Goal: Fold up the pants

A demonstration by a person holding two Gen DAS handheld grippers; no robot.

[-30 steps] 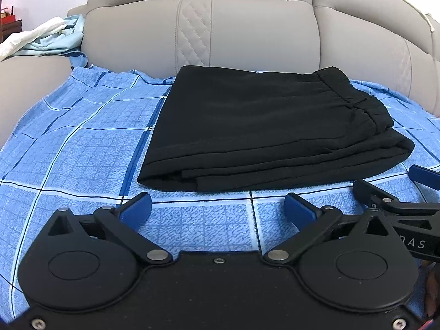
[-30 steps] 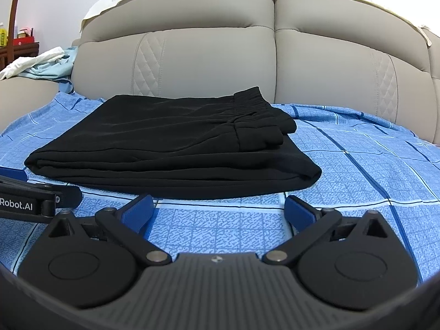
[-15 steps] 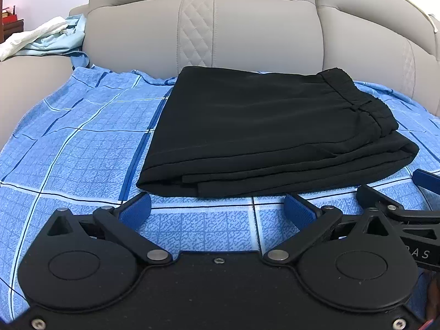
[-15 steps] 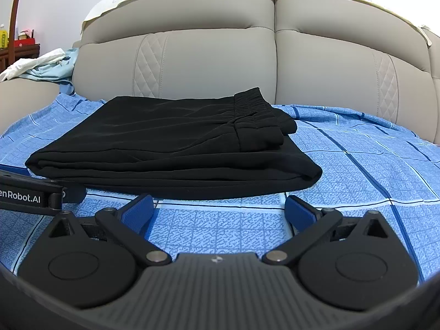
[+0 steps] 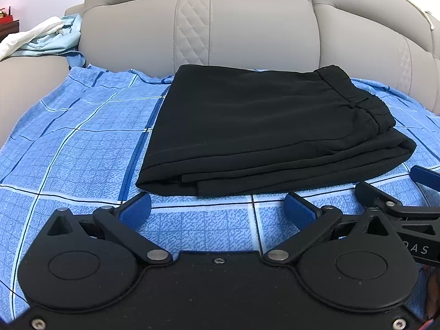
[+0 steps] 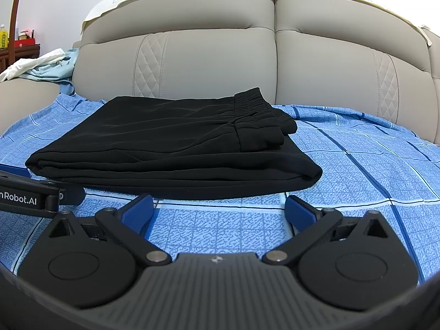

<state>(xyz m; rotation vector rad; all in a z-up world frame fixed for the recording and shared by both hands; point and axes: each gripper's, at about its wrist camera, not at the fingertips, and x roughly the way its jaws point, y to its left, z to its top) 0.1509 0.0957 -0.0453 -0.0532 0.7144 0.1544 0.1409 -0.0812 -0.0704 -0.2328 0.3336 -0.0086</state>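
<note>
Black pants (image 5: pixel 264 126) lie folded into a flat stack on a blue checked sheet (image 5: pixel 77 148), waistband at the right end. They also show in the right wrist view (image 6: pixel 170 148). My left gripper (image 5: pixel 217 209) is open and empty, just in front of the stack's near edge. My right gripper (image 6: pixel 217 209) is open and empty, also just short of the near edge. Each gripper's fingers show at the side of the other's view.
A grey padded headboard (image 6: pixel 247 63) rises behind the sheet. A heap of white and pale blue cloth (image 5: pixel 41 38) lies on the grey armrest at the far left. A wooden shelf with small items (image 6: pixel 16 41) stands at the far left.
Both grippers have drawn back and risen slightly from the pants; the stack sits a little farther off. The pants have not moved.
</note>
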